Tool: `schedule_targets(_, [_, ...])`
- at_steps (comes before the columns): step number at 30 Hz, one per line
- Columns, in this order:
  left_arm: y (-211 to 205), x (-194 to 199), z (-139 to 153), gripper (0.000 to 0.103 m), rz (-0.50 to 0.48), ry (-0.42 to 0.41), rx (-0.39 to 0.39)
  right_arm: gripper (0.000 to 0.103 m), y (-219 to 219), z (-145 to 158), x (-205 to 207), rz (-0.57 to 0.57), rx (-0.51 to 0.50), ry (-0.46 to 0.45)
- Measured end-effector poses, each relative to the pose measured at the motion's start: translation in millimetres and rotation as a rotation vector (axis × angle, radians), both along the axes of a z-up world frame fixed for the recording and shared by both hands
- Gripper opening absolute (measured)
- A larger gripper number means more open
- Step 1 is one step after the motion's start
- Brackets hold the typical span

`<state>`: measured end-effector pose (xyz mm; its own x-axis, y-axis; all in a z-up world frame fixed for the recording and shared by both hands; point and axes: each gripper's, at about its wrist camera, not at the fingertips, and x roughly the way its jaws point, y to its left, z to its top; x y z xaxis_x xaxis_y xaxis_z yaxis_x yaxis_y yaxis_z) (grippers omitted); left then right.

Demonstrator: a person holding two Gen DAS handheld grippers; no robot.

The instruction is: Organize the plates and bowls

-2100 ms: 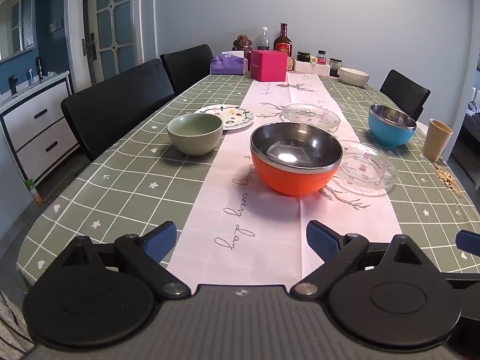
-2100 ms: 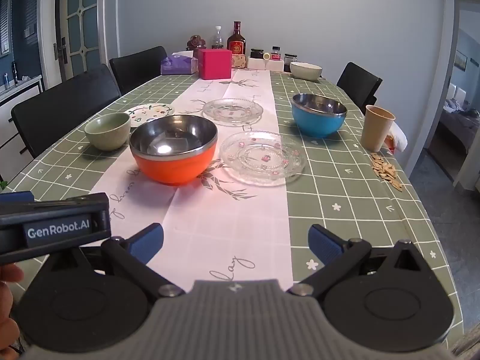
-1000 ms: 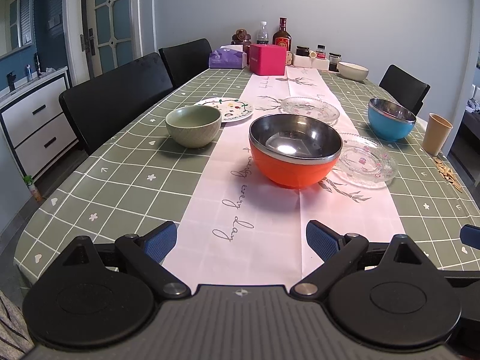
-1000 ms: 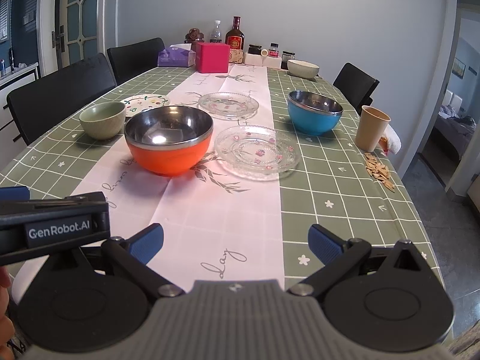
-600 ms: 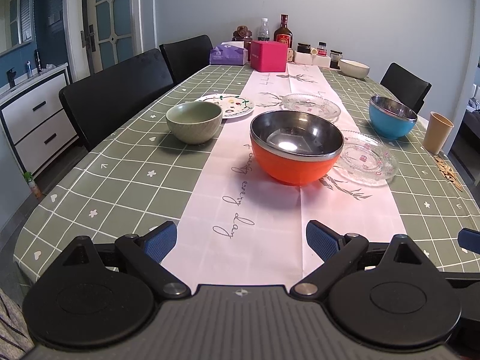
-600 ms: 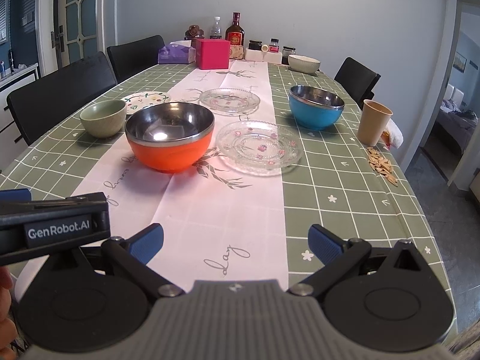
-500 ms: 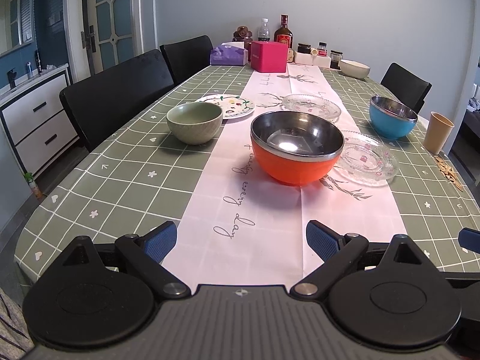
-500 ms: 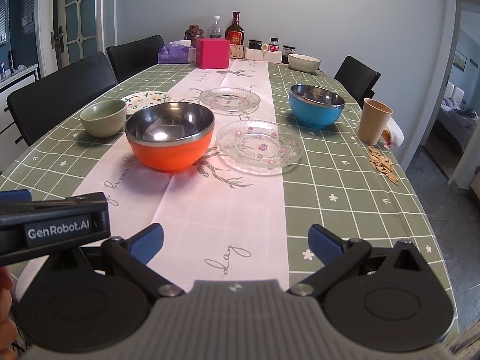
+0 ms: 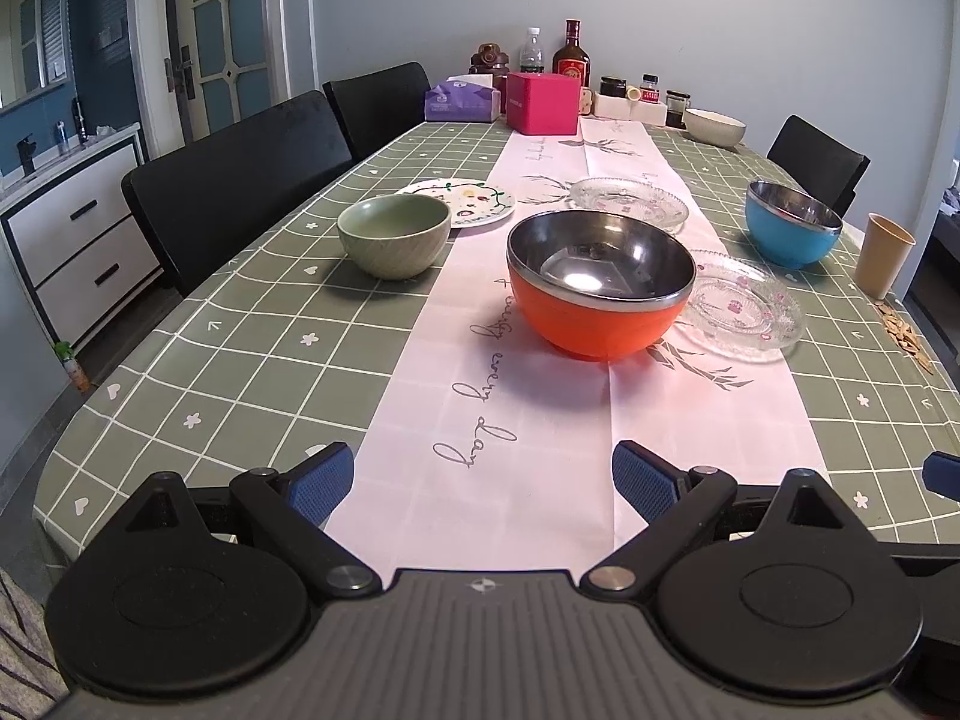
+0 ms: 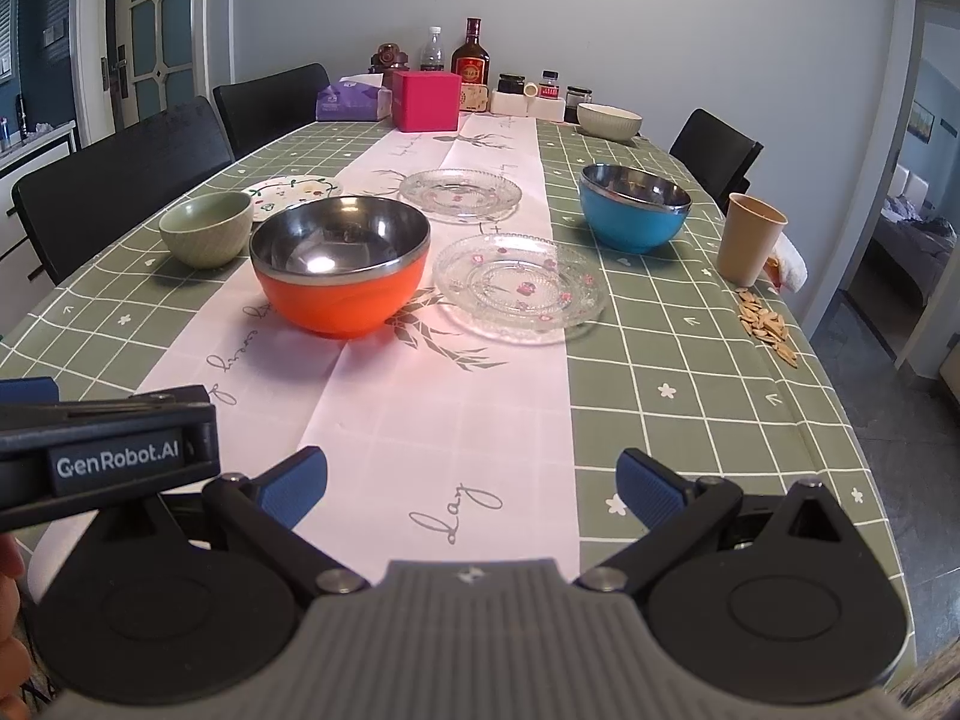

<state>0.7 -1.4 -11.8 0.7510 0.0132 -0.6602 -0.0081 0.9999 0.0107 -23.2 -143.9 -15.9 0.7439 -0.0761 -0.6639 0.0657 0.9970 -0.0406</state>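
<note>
Left wrist view shows nothing stacked yet: the orange steel-lined bowl [image 9: 600,294], green ceramic bowl [image 9: 393,234], blue steel-lined bowl [image 10: 635,213] and two clear glass plates [image 10: 519,285] sit apart on the table. Left gripper [image 9: 483,483] and right gripper [image 10: 471,483] hang spread, empty, at the near edge.

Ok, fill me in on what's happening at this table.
A person holds a gripper in each hand at the near end of the table, and both the left gripper and the right gripper are open and empty. Nothing has been picked up. The orange bowl sits closest, on the pink runner, with a glass plate beside it. A green bowl, a blue bowl, a patterned plate and a second glass plate stand separately, unstacked.
</note>
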Motion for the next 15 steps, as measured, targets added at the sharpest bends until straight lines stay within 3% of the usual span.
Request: schedule_targets(15, [3.2,1.1,-2.6,0.103,0.011,0.020,0.001,0.100,1.7,-3.0,1.2,-0.008,-0.005,0.013])
